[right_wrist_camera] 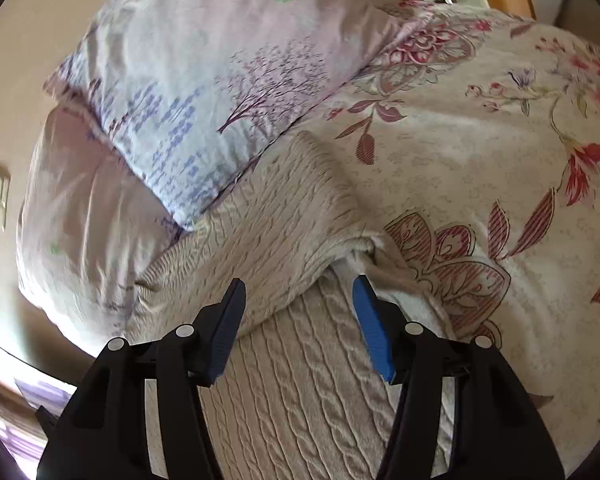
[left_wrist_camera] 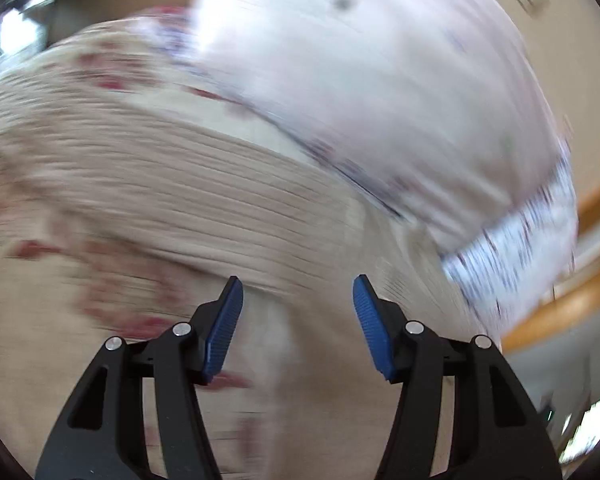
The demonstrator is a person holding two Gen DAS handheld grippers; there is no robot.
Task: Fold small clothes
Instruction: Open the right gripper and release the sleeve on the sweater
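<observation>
Bed (right_wrist_camera: 480, 152) with floral cover carries everything; 2 pillows (right_wrist_camera: 204, 92) sit at its head, up-left in the right wrist view. The knit sweater (right_wrist_camera: 284, 216), beige cable-knit, lies on the cover right against the lower pillow edge, touching it. Its long axis runs from under the right gripper (right_wrist_camera: 298, 286) away toward the pillows, and a folded flap crosses that axis on a diagonal, with a bunched fold or cuff just ahead-right of the right fingers (right_wrist_camera: 374, 328). Right gripper is directly over the knit, both fingers spread wide, nothing between them, not gripping; contact with the fabric below cannot be confirmed. Left wrist view is heavily motion-blurred: sweater (left_wrist_camera: 204, 184) fills the middle ahead of the left gripper (left_wrist_camera: 298, 286), pillow (left_wrist_camera: 360, 80) beyond it up-right. Left fingers (left_wrist_camera: 224, 328) are also spread wide and hold nothing. My read: right gripper is the nearer and better lined up for the next pinch, likely at the bunched fold on its right side; left needs to settle before it can pick an edge.
</observation>
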